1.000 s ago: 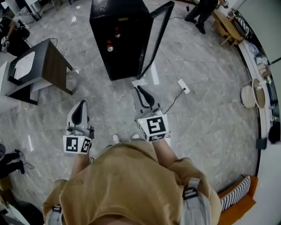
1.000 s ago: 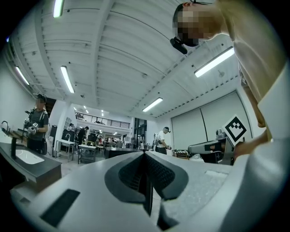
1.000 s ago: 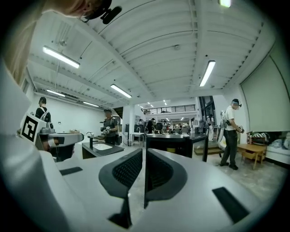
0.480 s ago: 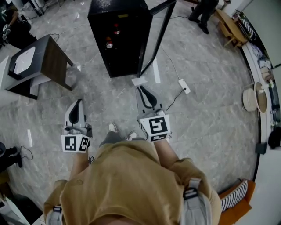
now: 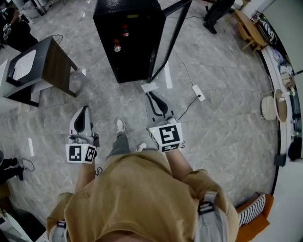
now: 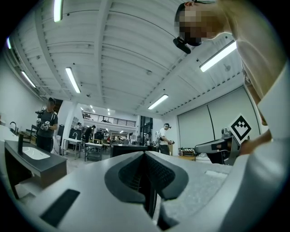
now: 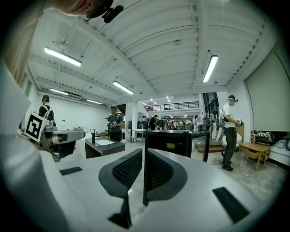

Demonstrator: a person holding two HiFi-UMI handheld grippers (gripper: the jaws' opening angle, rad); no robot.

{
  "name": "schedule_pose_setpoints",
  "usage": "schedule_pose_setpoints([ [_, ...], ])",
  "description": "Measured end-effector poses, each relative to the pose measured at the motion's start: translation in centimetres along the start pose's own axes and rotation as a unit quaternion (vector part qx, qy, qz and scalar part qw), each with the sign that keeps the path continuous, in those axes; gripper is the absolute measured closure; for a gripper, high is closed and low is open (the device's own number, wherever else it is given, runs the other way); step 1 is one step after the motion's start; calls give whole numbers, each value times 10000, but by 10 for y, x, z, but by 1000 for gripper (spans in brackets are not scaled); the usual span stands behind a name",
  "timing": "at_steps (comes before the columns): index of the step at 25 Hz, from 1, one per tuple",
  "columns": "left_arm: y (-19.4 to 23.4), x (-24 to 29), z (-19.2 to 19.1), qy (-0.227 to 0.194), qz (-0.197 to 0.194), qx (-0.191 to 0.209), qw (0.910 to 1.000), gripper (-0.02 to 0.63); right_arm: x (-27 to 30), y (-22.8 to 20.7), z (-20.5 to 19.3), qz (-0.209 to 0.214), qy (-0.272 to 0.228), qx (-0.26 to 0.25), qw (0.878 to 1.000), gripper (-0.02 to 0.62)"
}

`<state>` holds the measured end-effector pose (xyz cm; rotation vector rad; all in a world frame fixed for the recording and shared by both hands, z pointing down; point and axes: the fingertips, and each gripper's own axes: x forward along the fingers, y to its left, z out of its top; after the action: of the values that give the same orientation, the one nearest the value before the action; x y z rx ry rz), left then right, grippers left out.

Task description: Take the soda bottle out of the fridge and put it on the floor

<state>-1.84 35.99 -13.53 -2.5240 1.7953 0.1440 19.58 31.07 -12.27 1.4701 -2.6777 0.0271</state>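
Note:
The black fridge (image 5: 130, 45) stands on the grey marble floor ahead, its glass door (image 5: 168, 38) swung open to the right. Two bottles with red on them show on its shelves: an upper one (image 5: 125, 32) and a lower one (image 5: 116, 47). My left gripper (image 5: 85, 109) is held low at the left, shut and empty. My right gripper (image 5: 149, 94) is also shut with nothing in it and points at the fridge's foot, still short of it. The right gripper view shows its jaws (image 7: 144, 152) closed, with the fridge (image 7: 174, 144) straight ahead. The left gripper's jaws (image 6: 146, 154) meet too.
A dark side table (image 5: 47, 61) with a white basin stands at the left. A white power strip (image 5: 198, 92) and its cable lie right of the fridge, and a white sheet (image 5: 150, 87) lies at its foot. A person (image 5: 218, 9) walks at the back right, near a wooden bench (image 5: 246, 28).
Both grippers have sunk a little and kept shut. My left shoe has stepped forward between them. The person at the back right has moved on.

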Motion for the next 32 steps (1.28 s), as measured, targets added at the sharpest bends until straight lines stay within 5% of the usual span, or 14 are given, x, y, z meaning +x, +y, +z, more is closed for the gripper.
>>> schedule_pose_setpoints([
  [15,89,125,-31,236,-300,-250,9990,604,142,-30,-3,-135,369,80,9992,589],
  [32,205,265,-28,130,-1109,-538,9923,604,312,-38,37,-591,454,-135,9971,572],
])
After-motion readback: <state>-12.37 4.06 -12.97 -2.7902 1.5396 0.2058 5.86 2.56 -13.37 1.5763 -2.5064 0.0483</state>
